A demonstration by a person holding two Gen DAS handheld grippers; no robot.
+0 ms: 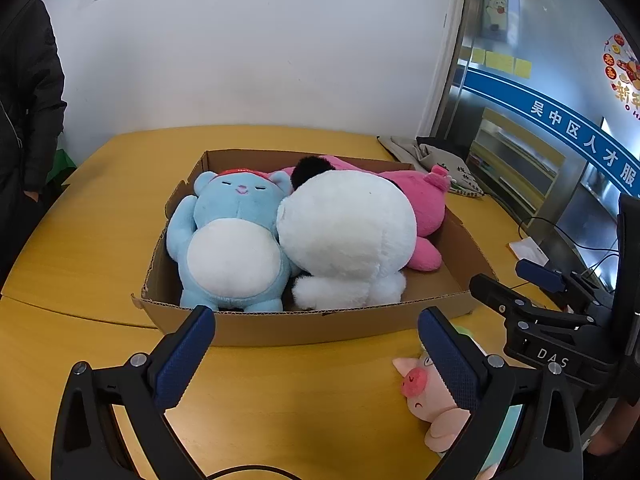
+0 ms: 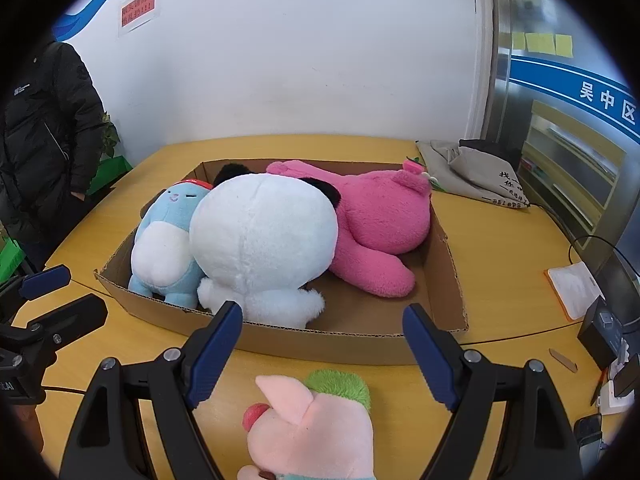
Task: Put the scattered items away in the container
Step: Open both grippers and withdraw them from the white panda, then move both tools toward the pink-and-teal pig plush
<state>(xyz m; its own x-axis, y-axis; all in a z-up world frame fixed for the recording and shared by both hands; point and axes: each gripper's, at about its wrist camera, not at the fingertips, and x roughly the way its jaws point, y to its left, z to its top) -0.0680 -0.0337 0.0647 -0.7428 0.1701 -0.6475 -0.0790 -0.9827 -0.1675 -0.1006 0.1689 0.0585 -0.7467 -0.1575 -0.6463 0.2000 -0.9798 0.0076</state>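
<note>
- Cardboard box (image 2: pixel 448 276) on the yellow table (image 1: pixel 100 240): contains blue plush (image 2: pixel 164 236), white plush (image 2: pixel 260 240) and pink plush (image 2: pixel 372 216), lying side by side.
- Pig plush (image 2: pixel 308 428): on the table, outside the box, near its front wall.
- Right gripper (image 2: pixel 324 356): jaws spread wide around the pig plush; pads apparently not touching it.
- Left gripper (image 1: pixel 316 360): jaws released, nothing between them.

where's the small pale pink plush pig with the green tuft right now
The small pale pink plush pig lies on the yellow wooden table, outside the cardboard box, just in front of its near wall, between the open right gripper's fingers in the right wrist view.
</note>
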